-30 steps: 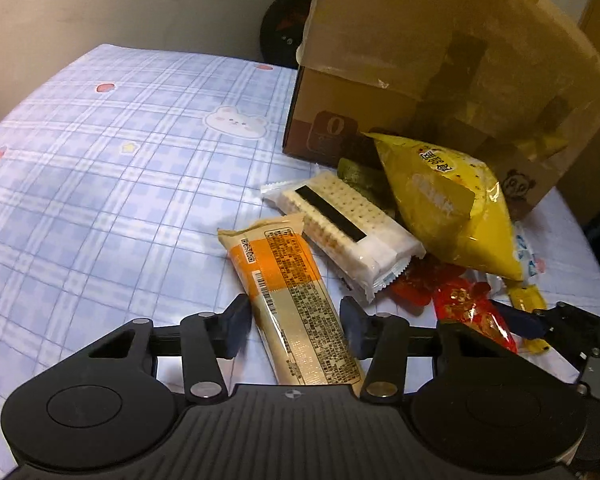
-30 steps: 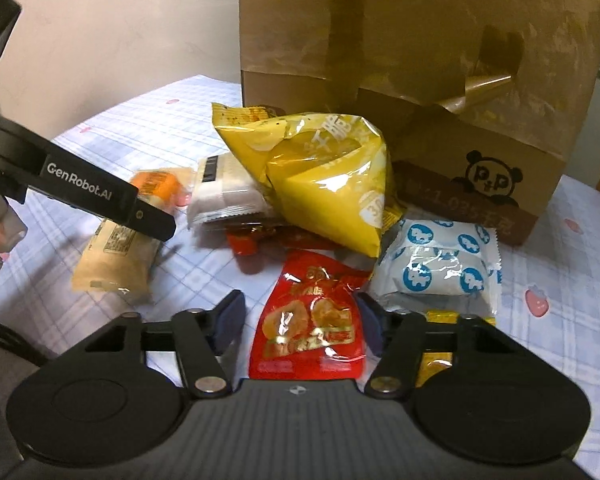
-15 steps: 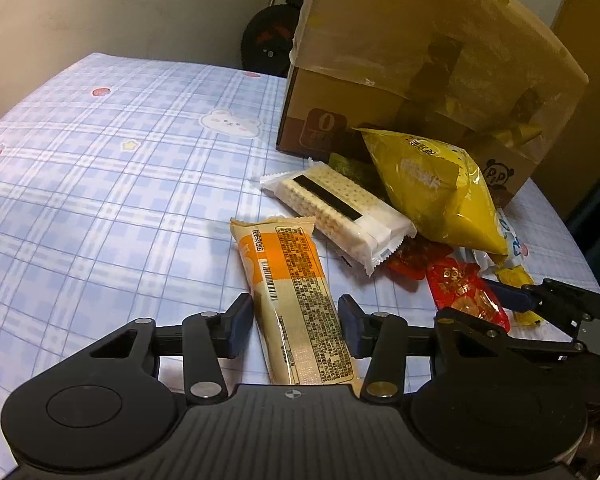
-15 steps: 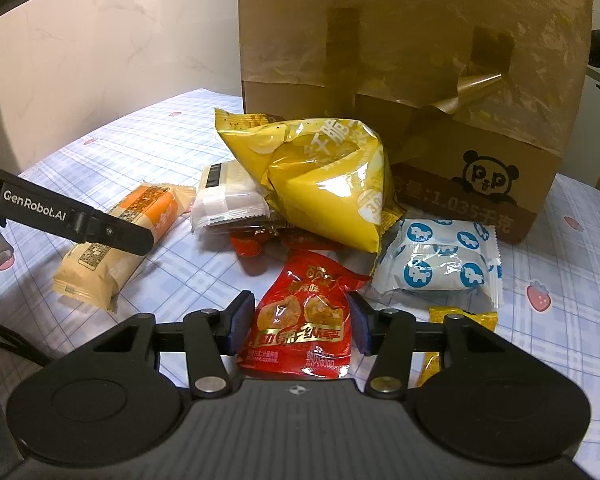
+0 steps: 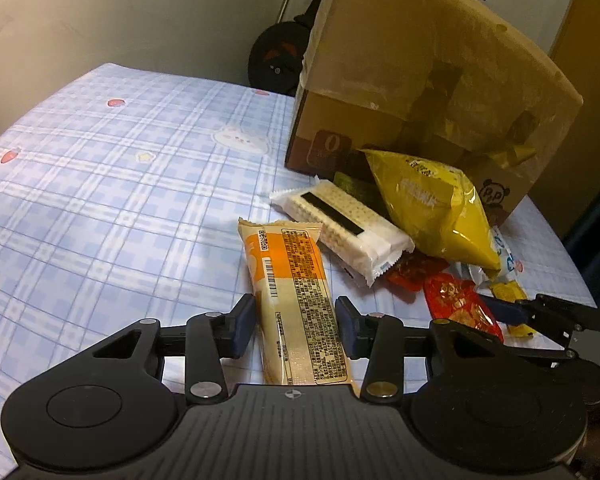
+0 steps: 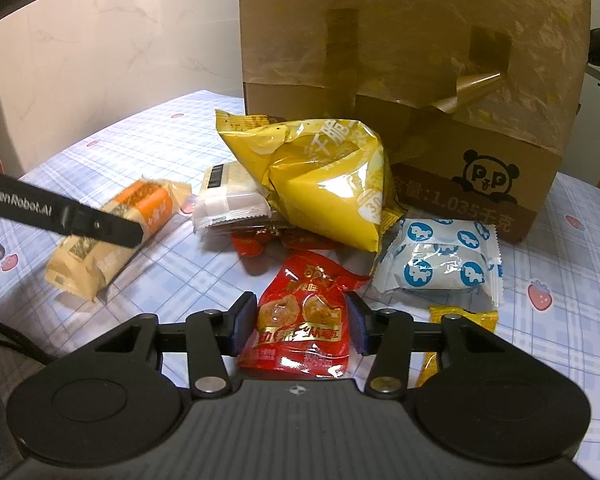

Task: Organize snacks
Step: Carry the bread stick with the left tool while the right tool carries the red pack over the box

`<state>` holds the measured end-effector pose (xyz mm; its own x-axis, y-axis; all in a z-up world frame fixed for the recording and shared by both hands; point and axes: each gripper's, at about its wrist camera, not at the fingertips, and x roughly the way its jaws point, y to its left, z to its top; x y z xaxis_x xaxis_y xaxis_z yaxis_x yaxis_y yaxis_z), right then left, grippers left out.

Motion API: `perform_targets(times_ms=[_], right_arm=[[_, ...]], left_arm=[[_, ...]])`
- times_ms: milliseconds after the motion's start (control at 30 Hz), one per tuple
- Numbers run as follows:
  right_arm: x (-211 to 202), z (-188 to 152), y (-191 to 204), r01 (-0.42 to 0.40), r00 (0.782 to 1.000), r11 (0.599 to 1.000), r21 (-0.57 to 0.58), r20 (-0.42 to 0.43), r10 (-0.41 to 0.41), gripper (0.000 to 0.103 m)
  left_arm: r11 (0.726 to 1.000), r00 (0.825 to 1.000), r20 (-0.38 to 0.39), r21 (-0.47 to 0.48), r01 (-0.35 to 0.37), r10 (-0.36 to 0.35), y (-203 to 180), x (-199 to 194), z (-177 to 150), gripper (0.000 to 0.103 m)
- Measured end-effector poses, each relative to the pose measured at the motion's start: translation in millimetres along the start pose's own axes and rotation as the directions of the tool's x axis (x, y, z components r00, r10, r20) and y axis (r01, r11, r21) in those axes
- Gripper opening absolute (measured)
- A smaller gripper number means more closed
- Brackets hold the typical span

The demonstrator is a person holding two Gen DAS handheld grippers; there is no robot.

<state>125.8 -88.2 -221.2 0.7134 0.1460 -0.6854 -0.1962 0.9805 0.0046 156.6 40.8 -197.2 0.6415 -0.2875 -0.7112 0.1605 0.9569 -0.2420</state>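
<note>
**Both grips closing in**

Your left gripper (image 5: 295, 330) just clamped on the orange bar (image 5: 296, 300), now lifted w/ it. Right gripper (image 6: 298, 322) has been closing round the red packet (image 6: 300, 320) on the cloth; pads touching, firm grip unclear. Box (image 6: 412, 80) next, probably.

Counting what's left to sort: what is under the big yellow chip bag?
Under the yellow chip bag lie red snack packets and one end of the white cracker pack. Anything deeper beneath is covered.
</note>
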Motion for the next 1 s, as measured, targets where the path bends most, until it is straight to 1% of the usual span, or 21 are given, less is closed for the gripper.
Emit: perform_targets(times_ms=[333, 533, 800, 1000], right_arm=[[-20, -3, -6, -0.006, 1.000, 0.999, 0.036, 0.017, 0.006, 0.050], [-29, -8, -5, -0.005, 1.000, 0.999, 0.043, 0.012, 0.004, 0.050], [-49, -11, -18, 0.037, 0.999, 0.998, 0.058, 0.035, -0.039, 0.050], [-69, -1, -34, 0.079, 0.993, 0.994, 0.072, 0.087, -0.085, 0.050]], left_arm=[[1.000, 1.000, 0.020, 0.003, 0.008, -0.008, -5, -9, 0, 0.045], [1.000, 0.999, 0.034, 0.009, 0.011, -0.011, -9, -15, -1, 0.045], [1.000, 0.996, 0.093, 0.015, 0.006, -0.008, -7, -30, 9, 0.045], [1.000, 0.989, 0.149, 0.025, 0.015, -0.019, -10, -44, 28, 0.045]])
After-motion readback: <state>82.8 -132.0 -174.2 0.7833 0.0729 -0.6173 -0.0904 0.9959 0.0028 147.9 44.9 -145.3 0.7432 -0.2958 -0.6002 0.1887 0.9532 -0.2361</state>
